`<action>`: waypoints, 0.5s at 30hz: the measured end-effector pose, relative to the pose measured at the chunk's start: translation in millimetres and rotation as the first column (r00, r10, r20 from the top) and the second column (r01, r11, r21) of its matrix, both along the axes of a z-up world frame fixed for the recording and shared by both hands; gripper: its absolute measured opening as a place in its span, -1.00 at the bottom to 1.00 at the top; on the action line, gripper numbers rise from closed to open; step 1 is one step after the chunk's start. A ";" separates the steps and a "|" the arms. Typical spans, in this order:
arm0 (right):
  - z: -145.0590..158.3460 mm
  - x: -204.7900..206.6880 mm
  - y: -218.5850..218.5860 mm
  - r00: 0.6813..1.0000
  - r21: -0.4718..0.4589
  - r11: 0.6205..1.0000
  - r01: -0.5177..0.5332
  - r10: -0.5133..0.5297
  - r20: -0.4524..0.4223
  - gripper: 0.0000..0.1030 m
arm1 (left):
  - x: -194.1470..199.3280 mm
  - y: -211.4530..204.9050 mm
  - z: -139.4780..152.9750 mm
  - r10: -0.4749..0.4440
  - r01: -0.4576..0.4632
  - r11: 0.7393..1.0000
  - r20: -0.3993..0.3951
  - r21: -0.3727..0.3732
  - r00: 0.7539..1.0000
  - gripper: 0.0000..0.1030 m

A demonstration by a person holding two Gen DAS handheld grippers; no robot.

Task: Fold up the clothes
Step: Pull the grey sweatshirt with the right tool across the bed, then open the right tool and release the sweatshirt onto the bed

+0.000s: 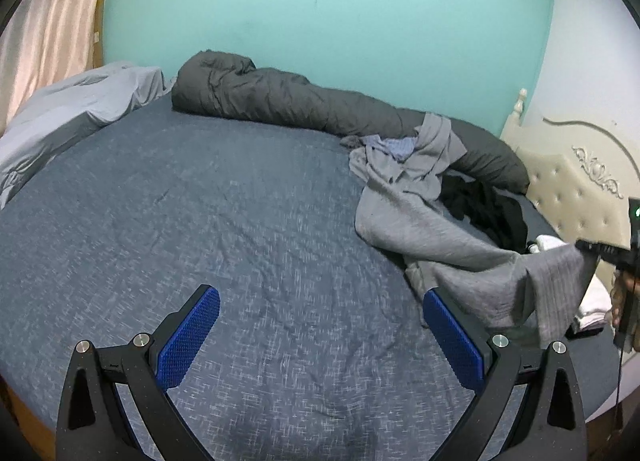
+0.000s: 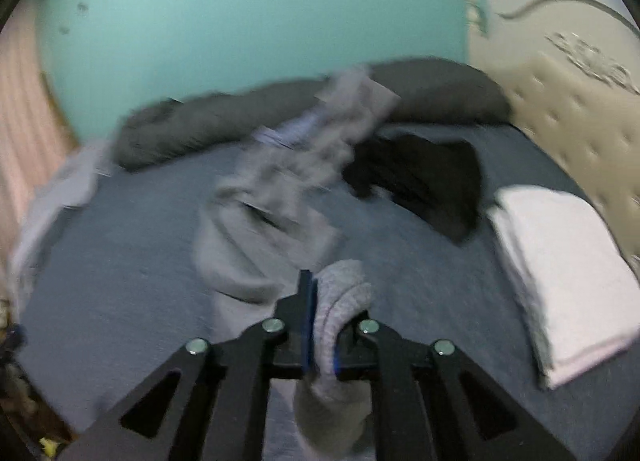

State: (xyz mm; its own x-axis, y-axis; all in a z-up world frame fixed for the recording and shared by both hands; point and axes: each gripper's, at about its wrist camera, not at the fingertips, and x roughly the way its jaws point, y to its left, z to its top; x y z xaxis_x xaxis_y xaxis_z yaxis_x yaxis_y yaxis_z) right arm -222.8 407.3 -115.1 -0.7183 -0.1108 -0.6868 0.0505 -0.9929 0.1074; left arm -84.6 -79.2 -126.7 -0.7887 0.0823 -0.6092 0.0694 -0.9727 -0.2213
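Right claw (image 2: 318, 325) is pinching a fold of grey knit cloth between its 2 blue pads, the fabric bulging up over the right-hand finger and hanging down below the jaws; this cloth is one end of the grey garment (image 1: 404, 221), which trails back from the claw across the blue-grey bed (image 1: 200, 201) in a long crumpled band. From the left wrist view the right claw (image 1: 590, 249) shows at the far right edge, with the gripped end of the garment lifted off the bed and draped down from it, and part of a hand (image 1: 622, 297) behind it. Left claw (image 1: 320, 331) hangs over bare bedsheet near the front edge of the bed, its 2 blue pads spread wide with nothing between them; the right-hand pad sits just beside the lower hem of the grey garment, and I cannot tell whether they touch. Further back, the garment's far end lies over a pale blue striped piece (image 1: 394, 147) and against a long dark grey rolled duvet (image 1: 280, 97) that runs along the turquoise wall (image 1: 320, 1). A black garment (image 2: 420, 177) lies crumpled just right of the grey one, and a folded white cloth (image 2: 560, 261) rests near the cream tufted headboard (image 2: 580, 109). A light grey pillow (image 1: 72, 109) sits at the far left corner, by a pinkish curtain (image 1: 48, 21). The right wrist view is motion-blurred.
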 end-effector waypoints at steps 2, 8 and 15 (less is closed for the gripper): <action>-20.7 -4.2 15.4 0.997 0.056 0.997 0.049 -0.052 0.049 -0.79 | -5.7 6.2 -6.3 -0.009 0.009 1.000 0.014 -0.011 1.000 1.00; -43.6 4.9 37.2 0.988 0.154 0.980 0.126 -0.138 0.067 -0.74 | -15.4 23.4 -15.7 -0.042 0.043 0.999 0.035 -0.033 0.998 1.00; -41.4 0.6 53.1 0.974 0.106 0.982 0.154 -0.170 0.153 -0.72 | -13.9 20.2 -10.0 -0.038 0.039 0.999 0.026 -0.035 0.999 1.00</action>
